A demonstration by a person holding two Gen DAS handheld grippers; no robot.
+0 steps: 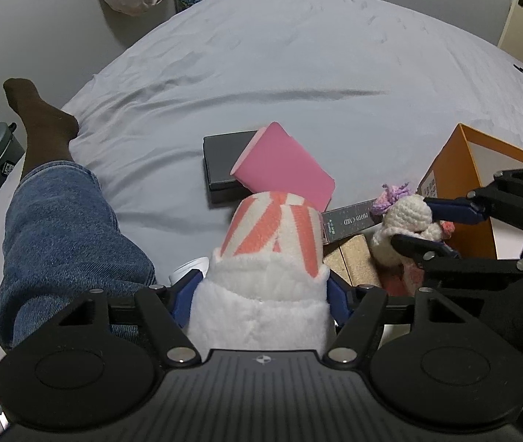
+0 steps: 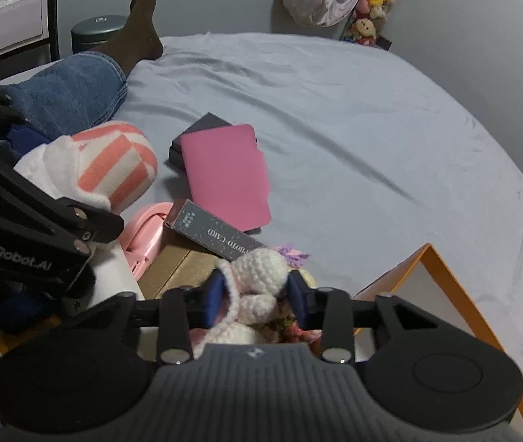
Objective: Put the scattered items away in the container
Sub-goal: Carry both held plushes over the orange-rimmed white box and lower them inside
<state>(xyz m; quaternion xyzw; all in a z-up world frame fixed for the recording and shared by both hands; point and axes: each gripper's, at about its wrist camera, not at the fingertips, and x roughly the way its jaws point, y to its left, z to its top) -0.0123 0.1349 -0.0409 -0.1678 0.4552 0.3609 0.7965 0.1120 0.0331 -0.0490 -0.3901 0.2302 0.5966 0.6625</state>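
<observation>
My left gripper (image 1: 263, 287) is shut on a fluffy white plush with an orange-and-white striped end (image 1: 272, 228), its blue pads pressed into both sides. The plush (image 2: 114, 162) also shows at the left of the right wrist view. My right gripper (image 2: 257, 291) is shut on a small white crochet doll (image 2: 261, 269) with a purple flower, gripping its head. The left wrist view shows that gripper (image 1: 427, 226) and the doll (image 1: 406, 217) just beside the orange open box (image 1: 456, 169). The box's rim (image 2: 441, 276) lies to the right of my right gripper.
On the grey bed sheet (image 1: 298, 73) lie a pink notebook (image 2: 224, 176) propped on a dark flat box (image 2: 202, 125), a grey "photo card" box (image 2: 217, 235), a cardboard box (image 2: 176, 269) and a pink plastic item (image 2: 147, 232). A person's leg in jeans (image 1: 59, 221) rests at the left.
</observation>
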